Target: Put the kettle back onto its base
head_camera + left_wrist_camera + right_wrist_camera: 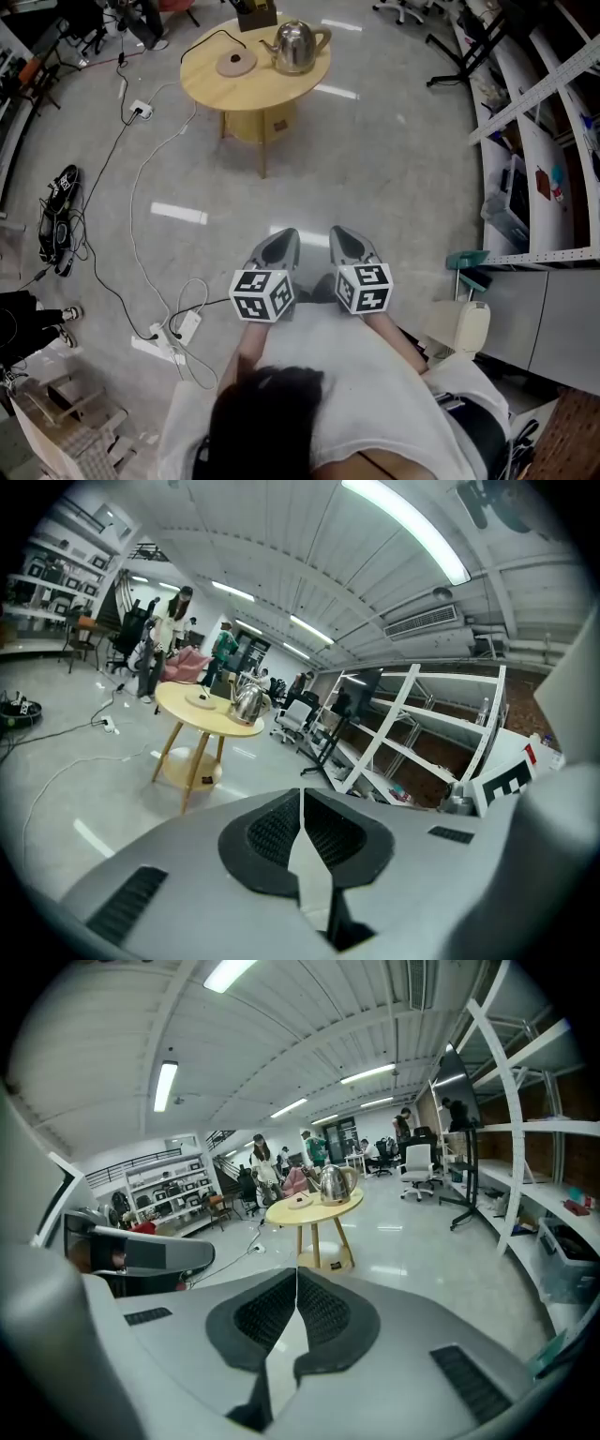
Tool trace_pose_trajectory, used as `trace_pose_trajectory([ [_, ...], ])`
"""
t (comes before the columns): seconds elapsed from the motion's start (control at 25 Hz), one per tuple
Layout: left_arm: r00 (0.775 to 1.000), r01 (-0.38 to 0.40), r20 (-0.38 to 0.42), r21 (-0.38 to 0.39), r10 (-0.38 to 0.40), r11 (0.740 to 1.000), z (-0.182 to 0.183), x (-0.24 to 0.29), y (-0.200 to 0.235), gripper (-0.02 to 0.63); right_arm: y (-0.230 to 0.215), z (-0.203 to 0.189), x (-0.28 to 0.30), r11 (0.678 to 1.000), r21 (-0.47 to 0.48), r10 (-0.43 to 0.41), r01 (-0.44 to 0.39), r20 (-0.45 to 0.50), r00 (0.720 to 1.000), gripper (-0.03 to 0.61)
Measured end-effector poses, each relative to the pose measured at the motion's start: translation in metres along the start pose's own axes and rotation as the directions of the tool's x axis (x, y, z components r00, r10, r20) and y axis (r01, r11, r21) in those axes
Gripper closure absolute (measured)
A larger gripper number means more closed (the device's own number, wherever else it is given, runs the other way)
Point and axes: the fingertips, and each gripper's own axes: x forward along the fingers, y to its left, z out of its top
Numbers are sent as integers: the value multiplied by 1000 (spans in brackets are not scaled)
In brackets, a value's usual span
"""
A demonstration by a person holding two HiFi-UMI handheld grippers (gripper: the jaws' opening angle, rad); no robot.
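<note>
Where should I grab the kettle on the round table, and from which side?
Probably the looped handle of the kettle, sticking out opposite the spout, away from the base; come from that side with the right hand-held gripper.

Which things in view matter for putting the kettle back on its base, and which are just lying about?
Job in hand:
- kettle
- base, beside the kettle
- round table, bearing both
- left gripper and right gripper, jaws shut, both empty

Lying about:
- power strip
- floor cables
- shelving
</note>
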Motion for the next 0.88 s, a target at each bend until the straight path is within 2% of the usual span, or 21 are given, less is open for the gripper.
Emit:
trace_pose_trajectory([
  [0.24,1000,18,-3,-1,-18,1000,3,-3,4,577,7,5,5,1000,-27,-8,9,14,1000,551],
  [0.64,999,-20,26,-8,20,1000,21,6,31,577,-2,13,24,999,-30,-22,23,33,999,551],
  [0.88,999,-31,23,-6,31,1000,30,22,37,577,-14,31,47,995,-93,-24,28,43,999,551],
])
